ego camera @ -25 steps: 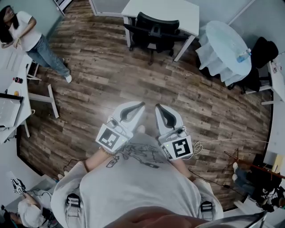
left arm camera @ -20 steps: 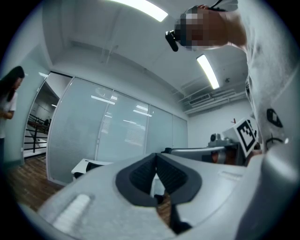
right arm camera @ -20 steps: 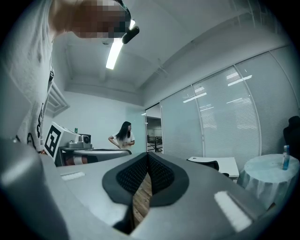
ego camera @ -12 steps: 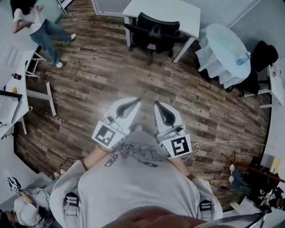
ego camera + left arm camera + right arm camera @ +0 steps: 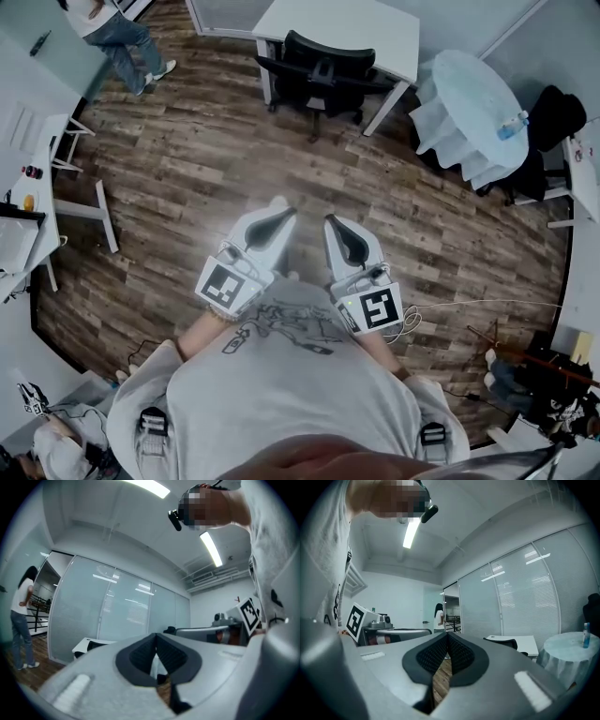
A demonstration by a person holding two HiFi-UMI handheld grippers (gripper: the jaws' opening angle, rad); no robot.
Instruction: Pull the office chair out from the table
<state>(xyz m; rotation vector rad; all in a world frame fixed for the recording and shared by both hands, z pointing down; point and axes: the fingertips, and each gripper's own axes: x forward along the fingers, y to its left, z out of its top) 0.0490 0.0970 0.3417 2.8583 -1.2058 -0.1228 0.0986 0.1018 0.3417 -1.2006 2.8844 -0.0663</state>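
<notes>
A black office chair (image 5: 319,70) stands pushed in at a white table (image 5: 349,28) at the far side of the room, well away from me. In the right gripper view the chair's back (image 5: 505,642) shows against that table (image 5: 524,642). In the left gripper view the table (image 5: 88,645) appears low at the left. My left gripper (image 5: 289,212) and right gripper (image 5: 330,221) are held side by side in front of my chest, pointing level toward the chair. Both are shut with nothing between their jaws.
A round table with a pale cloth (image 5: 469,103) and a bottle (image 5: 511,122) stands at the right, a dark chair (image 5: 548,122) behind it. White desks (image 5: 23,206) line the left. A person (image 5: 117,33) walks at the upper left. Cables (image 5: 469,305) lie on the wooden floor.
The person at the left has walked up toward the far corner. Both grippers have edged slightly forward over the floor, still shut.
</notes>
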